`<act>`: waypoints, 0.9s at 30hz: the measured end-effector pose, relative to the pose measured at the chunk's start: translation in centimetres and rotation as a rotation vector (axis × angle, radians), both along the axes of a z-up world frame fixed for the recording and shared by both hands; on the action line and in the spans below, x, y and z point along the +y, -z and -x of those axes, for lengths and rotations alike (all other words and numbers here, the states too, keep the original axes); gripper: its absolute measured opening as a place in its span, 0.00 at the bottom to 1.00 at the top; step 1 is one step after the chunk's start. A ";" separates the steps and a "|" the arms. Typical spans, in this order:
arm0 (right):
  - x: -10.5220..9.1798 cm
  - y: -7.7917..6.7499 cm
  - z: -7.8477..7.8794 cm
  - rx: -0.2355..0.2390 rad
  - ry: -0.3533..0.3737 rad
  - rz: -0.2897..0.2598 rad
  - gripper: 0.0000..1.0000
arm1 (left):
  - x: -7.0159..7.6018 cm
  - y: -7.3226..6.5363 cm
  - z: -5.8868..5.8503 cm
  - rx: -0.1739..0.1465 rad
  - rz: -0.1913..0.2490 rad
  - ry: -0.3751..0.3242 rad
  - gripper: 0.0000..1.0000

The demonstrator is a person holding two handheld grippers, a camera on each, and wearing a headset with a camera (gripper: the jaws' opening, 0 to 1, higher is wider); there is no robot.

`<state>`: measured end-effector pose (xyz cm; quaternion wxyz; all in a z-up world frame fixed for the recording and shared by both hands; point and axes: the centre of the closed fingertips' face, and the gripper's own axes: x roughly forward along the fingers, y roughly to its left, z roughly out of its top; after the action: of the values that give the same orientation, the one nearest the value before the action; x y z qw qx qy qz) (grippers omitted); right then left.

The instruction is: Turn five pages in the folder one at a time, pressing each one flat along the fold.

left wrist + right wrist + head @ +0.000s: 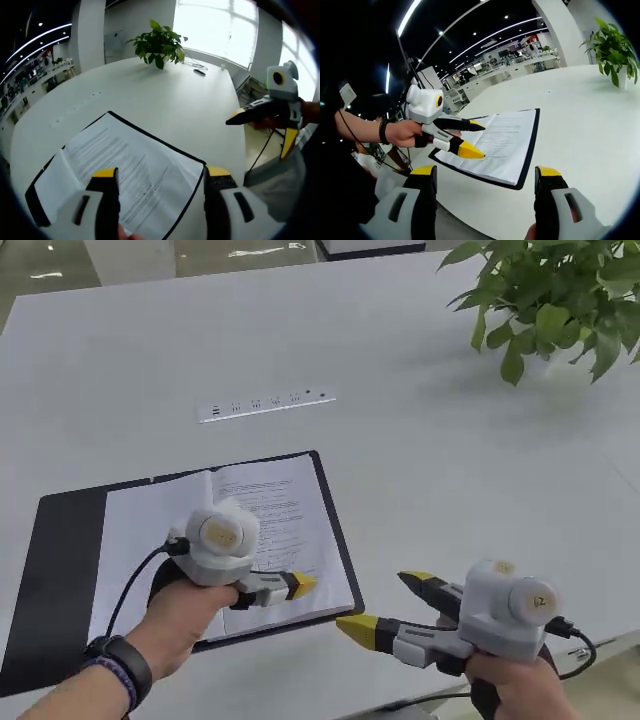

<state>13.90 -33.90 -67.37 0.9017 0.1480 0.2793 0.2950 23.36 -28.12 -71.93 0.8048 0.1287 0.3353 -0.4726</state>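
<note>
As its jaws stand spread and empty, the left gripper [161,172] hovers over the near right corner of the folder [70,540], grasping nothing. Likewise released, the right gripper [485,171] is held off the folder's right edge, above the bare counter [450,440]. The folder lies open and flat near the counter's front edge, with a printed page [285,525] on the right and a blank-faced sheet [150,540] on the left. Judgement: perhaps one turn done; the count cannot be read. No page is lifted, and nothing presses the fold [211,502].
</note>
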 end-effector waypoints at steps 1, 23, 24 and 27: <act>0.0 0.1 0.1 0.002 -0.001 -0.001 0.79 | -0.3 0.4 0.0 0.006 -0.003 0.003 0.68; -0.3 1.8 0.3 0.056 -0.038 -0.001 0.77 | -2.7 6.5 0.5 -0.022 -0.100 0.028 0.71; -0.2 1.8 0.3 0.057 -0.044 0.000 0.77 | -2.7 6.5 0.4 -0.023 -0.095 0.027 0.71; 0.1 1.9 -0.1 0.058 -0.053 -0.003 0.76 | -2.6 6.3 0.2 -0.035 -0.089 0.024 0.69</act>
<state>13.99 -33.80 -69.29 0.8848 0.1504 0.3089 0.3148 23.12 -30.74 -78.22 0.7983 0.1764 0.3404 -0.4645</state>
